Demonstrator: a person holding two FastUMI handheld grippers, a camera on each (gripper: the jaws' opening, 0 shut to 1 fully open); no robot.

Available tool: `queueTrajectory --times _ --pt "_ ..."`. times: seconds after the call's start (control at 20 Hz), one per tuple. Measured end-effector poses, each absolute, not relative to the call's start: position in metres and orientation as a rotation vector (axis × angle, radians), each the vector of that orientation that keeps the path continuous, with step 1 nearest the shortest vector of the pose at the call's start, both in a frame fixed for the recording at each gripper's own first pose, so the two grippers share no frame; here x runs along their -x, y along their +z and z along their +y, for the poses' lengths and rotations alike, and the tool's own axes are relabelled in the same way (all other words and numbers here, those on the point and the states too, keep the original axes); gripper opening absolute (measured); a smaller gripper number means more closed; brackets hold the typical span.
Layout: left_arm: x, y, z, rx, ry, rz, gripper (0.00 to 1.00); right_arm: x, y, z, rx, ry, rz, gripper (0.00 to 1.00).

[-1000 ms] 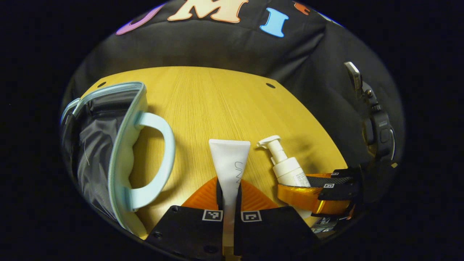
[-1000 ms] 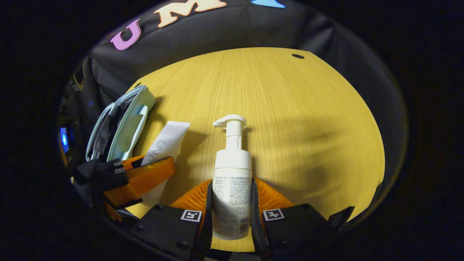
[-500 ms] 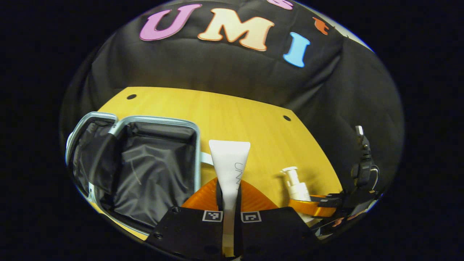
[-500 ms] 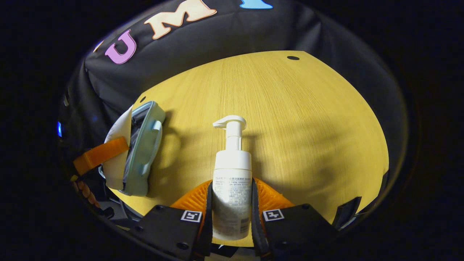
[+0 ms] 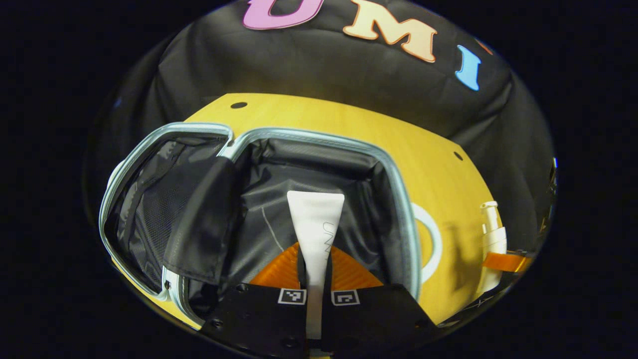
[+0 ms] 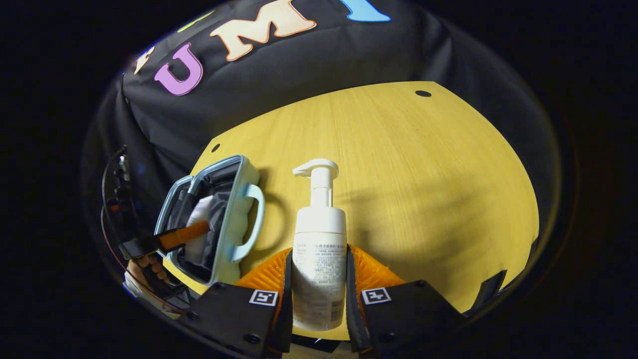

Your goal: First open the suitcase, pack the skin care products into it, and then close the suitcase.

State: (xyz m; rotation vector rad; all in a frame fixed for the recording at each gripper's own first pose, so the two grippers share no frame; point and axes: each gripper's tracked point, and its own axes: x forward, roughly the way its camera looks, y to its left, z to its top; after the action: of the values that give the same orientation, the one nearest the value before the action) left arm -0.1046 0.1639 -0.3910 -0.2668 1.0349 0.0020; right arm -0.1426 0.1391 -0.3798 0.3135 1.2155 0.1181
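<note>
With suitcase (image 5: pixel 398 199) open and left gripper (image 5: pixel 315 269) clamping tube (image 5: pixel 315 219) over it, right gripper (image 6: pixel 319 279) clamping bottle (image 6: pixel 319 249): release both inside, then close.

The open suitcase (image 5: pixel 398 199) lies on the wooden table (image 6: pixel 398 164).

Dim, warm light; soft shadows, fisheye-warped edges.

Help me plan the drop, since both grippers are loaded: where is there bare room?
Free: tabletop right of the pump bottle, and the lining behind the tube in the suitcase. Crowded: between its handle and the bottle.
</note>
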Motion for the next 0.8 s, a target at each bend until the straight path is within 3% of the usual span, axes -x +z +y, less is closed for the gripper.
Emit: queueTrajectory --times 0.2,0.35,0.45,0.6,0.7,0.75,0.8 --pt "0.114 -0.420 0.187 0.234 0.030 1.097 0.05 0.128 -0.372 0.177 -0.294 0.150 1.189 0.45" --pt "0.108 -0.416 0.183 0.265 -0.027 1.063 0.10 0.116 -0.362 0.215 -0.321 0.174 1.171 0.46" --pt "0.109 -0.408 0.181 0.285 -0.067 1.059 0.20 0.110 -0.360 0.245 -0.330 0.200 1.175 0.46" --pt "0.090 -0.362 0.183 0.322 -0.121 0.936 0.68 0.106 -0.365 0.292 -0.342 0.231 1.190 0.44" --pt "0.079 -0.331 0.195 0.330 -0.142 0.854 0.73 0.108 -0.379 0.317 -0.331 0.240 1.222 0.46" --pt "0.077 -0.322 0.208 0.324 -0.131 0.826 0.69 0.111 -0.385 0.329 -0.324 0.240 1.238 0.46" --pt "0.075 -0.316 0.224 0.318 -0.112 0.810 0.75 0.112 -0.391 0.340 -0.320 0.242 1.255 0.46"
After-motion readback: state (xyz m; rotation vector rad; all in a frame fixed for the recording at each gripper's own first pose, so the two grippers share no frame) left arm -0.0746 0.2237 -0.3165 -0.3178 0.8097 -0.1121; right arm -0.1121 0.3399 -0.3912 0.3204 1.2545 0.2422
